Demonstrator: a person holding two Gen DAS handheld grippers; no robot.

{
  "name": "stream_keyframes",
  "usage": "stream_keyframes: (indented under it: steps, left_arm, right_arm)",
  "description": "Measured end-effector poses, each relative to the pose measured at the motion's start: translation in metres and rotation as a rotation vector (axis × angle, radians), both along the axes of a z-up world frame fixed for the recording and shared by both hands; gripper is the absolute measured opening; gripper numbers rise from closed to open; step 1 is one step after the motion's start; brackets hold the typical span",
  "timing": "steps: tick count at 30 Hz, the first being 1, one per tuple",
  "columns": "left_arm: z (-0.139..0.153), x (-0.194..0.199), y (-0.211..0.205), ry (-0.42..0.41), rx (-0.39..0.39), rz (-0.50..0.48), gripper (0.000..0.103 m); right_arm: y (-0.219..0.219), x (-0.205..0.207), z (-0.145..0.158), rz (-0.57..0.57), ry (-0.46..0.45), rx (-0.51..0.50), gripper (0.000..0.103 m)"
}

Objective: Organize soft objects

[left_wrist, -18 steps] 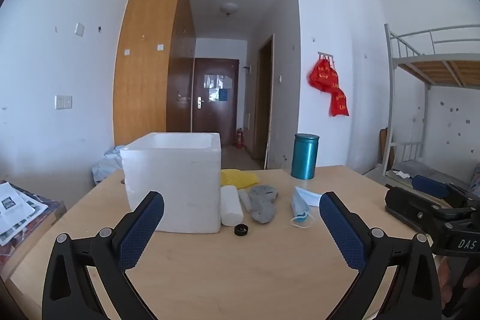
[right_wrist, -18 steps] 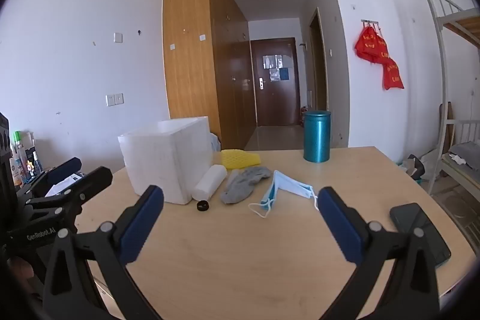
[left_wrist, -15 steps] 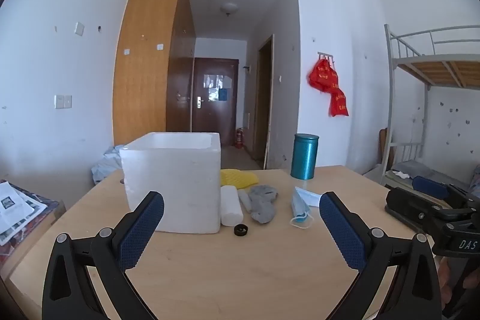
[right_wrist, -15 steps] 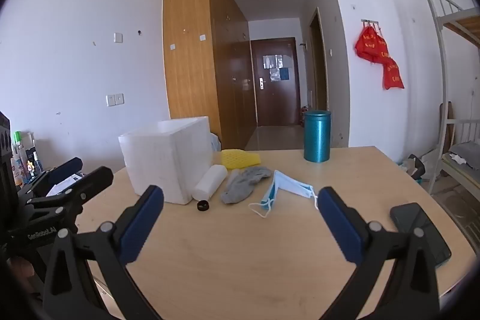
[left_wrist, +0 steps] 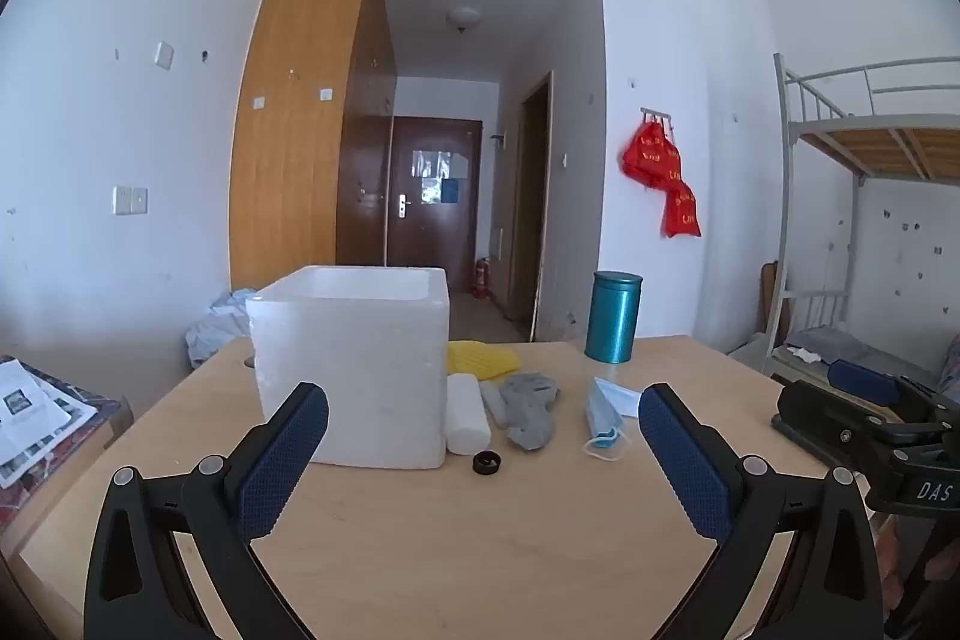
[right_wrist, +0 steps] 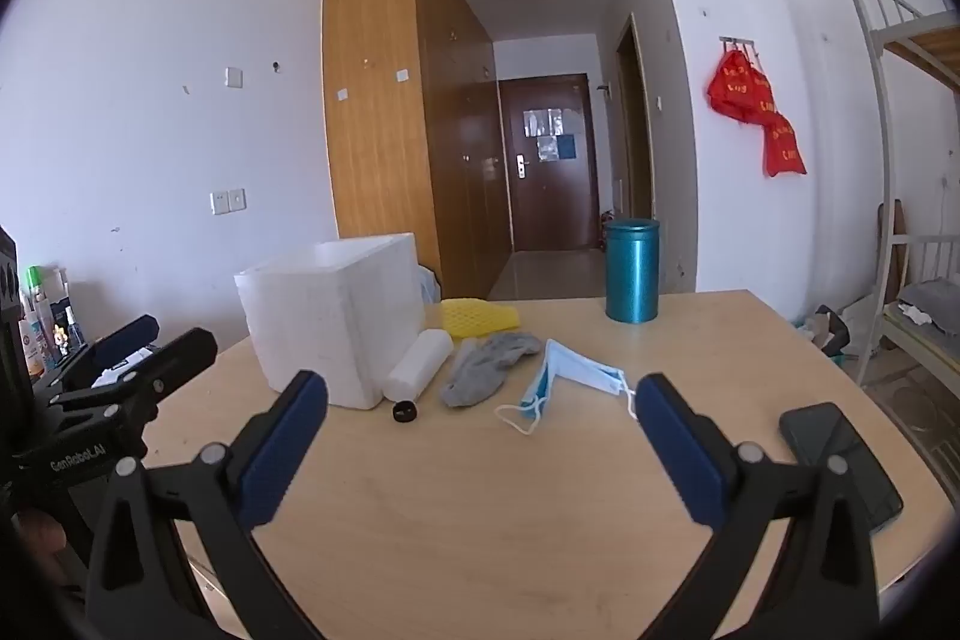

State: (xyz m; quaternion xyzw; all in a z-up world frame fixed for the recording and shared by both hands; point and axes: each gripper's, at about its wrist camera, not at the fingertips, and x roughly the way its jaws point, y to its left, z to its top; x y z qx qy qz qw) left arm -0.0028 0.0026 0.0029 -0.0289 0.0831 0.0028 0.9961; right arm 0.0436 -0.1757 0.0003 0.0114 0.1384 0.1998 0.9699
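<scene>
You have a tall teal metal canister [right_wrist: 632,271] standing far on the wooden table [right_wrist: 480,490], a black phone [right_wrist: 840,460] lying near right, a small black cap [right_wrist: 405,410] centre-left.

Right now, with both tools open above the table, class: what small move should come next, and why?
Probably ease the right tool forward and down toward the blue face mask. Both it and the left tool stand open and empty, the soft things lie untouched beside the white foam box, and the mask is the one nearest the right tool.

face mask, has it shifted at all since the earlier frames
No. The face mask lies where it did, just right of the grey sock, in front of the teal canister.
</scene>
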Motion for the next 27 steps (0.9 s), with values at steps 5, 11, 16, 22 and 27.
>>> stream_keyframes:
  steps: [5, 11, 16, 22, 27]
  left_arm:
    - [-0.0025, 0.001, -0.0011, 0.0, 0.0, 0.002, 0.103]
    - [-0.0012, 0.0022, -0.0015, 0.008, -0.001, 0.003, 0.103]
    - [-0.0011, 0.003, -0.0021, -0.003, 0.008, 0.009, 0.103]
    - [-0.003, 0.0045, -0.0011, 0.009, 0.009, 0.014, 0.103]
    - [-0.0028, 0.0043, -0.0013, 0.005, 0.008, 0.015, 0.103]
  right_arm:
    - [-0.002, 0.0065, -0.0022, 0.005, 0.002, 0.003, 0.103]
    - [-0.0013, 0.0041, -0.0032, -0.012, -0.004, -0.011, 0.103]
    - [-0.0014, 0.0039, -0.0021, -0.015, -0.008, -0.011, 0.103]
    - [-0.0021, 0.0042, -0.0039, -0.023, -0.008, -0.014, 0.103]
    - [-0.0049, 0.0048, -0.0035, -0.027, -0.004, -0.011, 0.103]
